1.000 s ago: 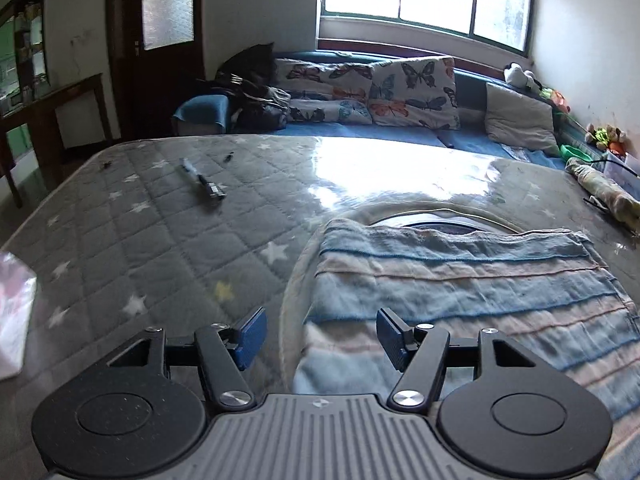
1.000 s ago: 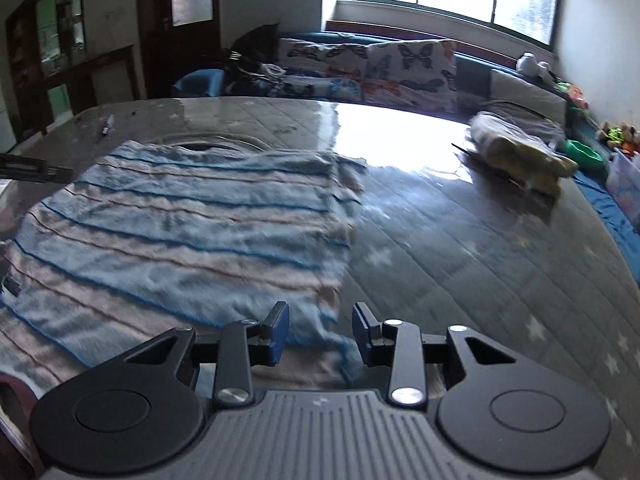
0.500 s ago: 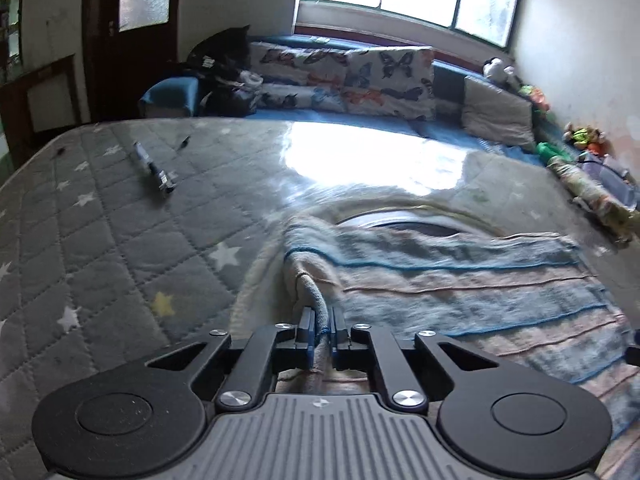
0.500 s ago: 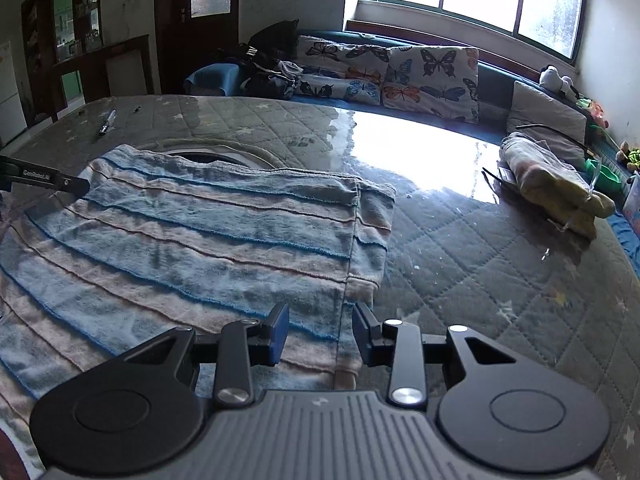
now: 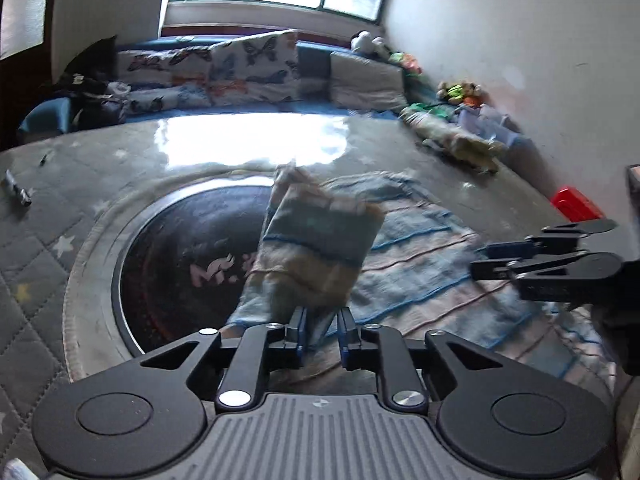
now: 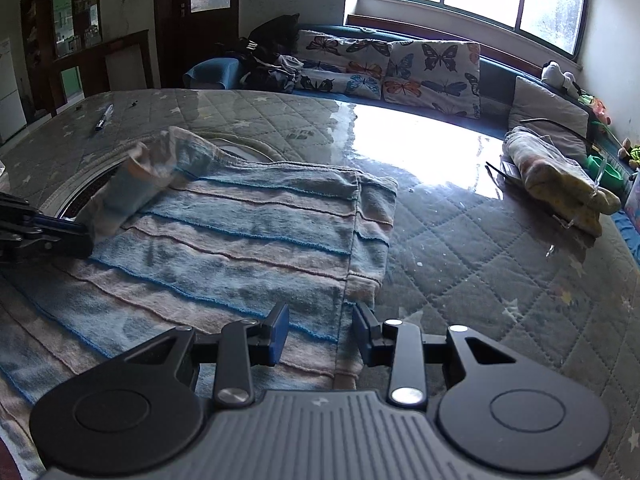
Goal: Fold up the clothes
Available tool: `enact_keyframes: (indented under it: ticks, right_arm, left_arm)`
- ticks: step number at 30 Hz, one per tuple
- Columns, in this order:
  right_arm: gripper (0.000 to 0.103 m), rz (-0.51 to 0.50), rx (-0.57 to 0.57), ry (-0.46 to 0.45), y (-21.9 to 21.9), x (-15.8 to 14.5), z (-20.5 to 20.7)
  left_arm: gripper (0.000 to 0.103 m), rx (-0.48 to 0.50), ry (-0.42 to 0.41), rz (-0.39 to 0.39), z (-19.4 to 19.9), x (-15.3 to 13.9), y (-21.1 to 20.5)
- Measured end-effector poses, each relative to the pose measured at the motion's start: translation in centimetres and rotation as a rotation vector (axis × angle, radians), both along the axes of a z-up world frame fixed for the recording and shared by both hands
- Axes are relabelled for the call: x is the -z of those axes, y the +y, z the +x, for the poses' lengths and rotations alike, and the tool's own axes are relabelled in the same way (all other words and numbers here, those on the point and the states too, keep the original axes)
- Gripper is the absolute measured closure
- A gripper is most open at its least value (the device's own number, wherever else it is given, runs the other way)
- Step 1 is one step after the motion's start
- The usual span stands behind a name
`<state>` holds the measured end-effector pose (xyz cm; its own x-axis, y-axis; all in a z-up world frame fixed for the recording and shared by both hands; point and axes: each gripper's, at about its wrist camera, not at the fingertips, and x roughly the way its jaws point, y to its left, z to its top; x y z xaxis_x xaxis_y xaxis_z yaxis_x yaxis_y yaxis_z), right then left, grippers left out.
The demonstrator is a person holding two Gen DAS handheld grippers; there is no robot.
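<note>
The left tool (image 5: 320, 330) is clamped on a bunched edge of the striped garment (image 6: 248, 240), its blue pads pressing a wad of cloth that rises lifted and motion-blurred through the centre of the left wrist view. Seen from the right wrist camera, that raised fold stands at the left of the frame, curling over the flat part of the cloth. The rest of the garment lies spread on the quilted tabletop (image 6: 460, 248), filling the middle and lower left of the right wrist view, its blue and pink stripes running across.

The right tool (image 6: 320, 330) has its fingers apart and holds nothing; it hovers over the garment's near right corner at the bottom centre of its frame.

A dark round inset (image 5: 188, 264) in the tabletop shows to the left of the lifted cloth. A pen (image 6: 103, 117) lies at the upper left of the right wrist view, and a folded yellowish cloth (image 6: 556, 178) rests at the right edge.
</note>
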<state>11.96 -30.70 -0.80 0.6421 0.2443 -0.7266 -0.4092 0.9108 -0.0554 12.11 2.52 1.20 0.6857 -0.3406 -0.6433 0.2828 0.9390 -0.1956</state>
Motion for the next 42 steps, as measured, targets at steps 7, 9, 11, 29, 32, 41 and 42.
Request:
enact_keyframes:
  ticks: [7, 9, 11, 29, 32, 41, 42]
  right_arm:
    - [0.068, 0.000, 0.007, -0.006, -0.2, -0.3, 0.6]
    - [0.066, 0.004, 0.007, -0.005, -0.1, -0.4, 0.9]
    - [0.066, 0.005, 0.008, -0.008, -0.1, -0.5, 1.1]
    - [0.066, 0.072, 0.105, 0.022, -1.5, -0.2, 6.9]
    - [0.066, 0.096, 0.127, 0.035, -1.5, 0.3, 8.3]
    - [0.062, 0.118, 0.149, 0.027, -0.6, 1.4, 10.4]
    - [0.063, 0.117, 0.149, 0.026, -0.5, 1.4, 10.5]
  left_arm:
    - [0.075, -0.137, -0.033, -0.032, 2.5, -1.7, 2.7]
    - [0.057, -0.140, -0.018, -0.040, 3.5, -1.6, 2.9]
    - [0.053, -0.118, 0.006, -0.049, 4.4, -1.5, 2.7]
    - [0.095, -0.296, -0.093, 0.165, 5.6, -2.5, 6.1]
    - [0.096, -0.382, -0.079, 0.191, 6.4, -2.3, 8.7]
    - [0.095, -0.500, -0.015, 0.238, 7.4, -0.3, 12.4]
    - [0.094, -0.491, -0.007, 0.230, 7.6, -0.2, 12.5]
